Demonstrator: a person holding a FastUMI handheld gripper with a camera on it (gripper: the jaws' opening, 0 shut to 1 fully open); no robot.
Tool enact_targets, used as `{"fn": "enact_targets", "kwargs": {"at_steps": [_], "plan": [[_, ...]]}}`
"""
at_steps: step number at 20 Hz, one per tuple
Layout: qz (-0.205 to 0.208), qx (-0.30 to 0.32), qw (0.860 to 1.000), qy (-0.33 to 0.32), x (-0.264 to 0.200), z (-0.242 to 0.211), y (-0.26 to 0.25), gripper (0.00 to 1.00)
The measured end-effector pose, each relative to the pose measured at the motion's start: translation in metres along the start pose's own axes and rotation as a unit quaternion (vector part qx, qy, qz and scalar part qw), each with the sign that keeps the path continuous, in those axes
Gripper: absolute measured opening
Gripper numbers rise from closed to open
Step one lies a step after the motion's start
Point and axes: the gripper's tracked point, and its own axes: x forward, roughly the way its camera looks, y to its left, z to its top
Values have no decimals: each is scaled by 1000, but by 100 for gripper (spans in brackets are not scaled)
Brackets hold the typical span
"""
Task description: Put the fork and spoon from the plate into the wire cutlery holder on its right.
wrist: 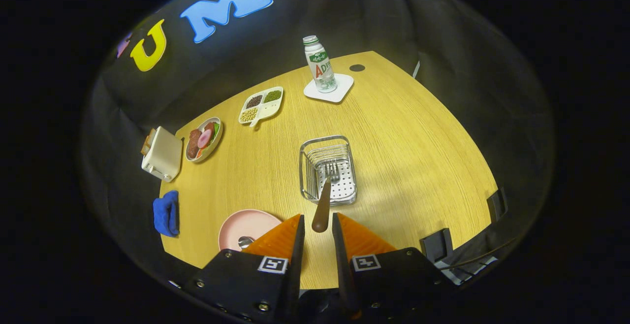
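Gripper [318, 225] above table [418, 132], fingers parted, not pressing fork [325, 201] | fork tines down inside wire cutlery holder [327, 169], brown handle leaning out between fingertips | pink plate [246, 225] just left of fingers, spoon [244, 241] on it | bottle [320, 64] on white coaster [344, 90] beyond holder

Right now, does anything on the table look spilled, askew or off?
Nothing spilled. The fork leans tines-down in the wire holder, handle jutting between the gripper fingers, which look apart. The spoon remains on the pink plate.
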Motion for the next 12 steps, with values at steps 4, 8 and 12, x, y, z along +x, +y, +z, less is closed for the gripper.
{"fn": "enact_targets", "kwargs": {"at_steps": [4, 8, 12], "plan": [[9, -14, 1000, -3, -4, -7, 11, 33], [27, -48, 998, 1, -4, -25, 32, 33], [49, -89, 994, 27, 1, -59, 61, 33]]}}
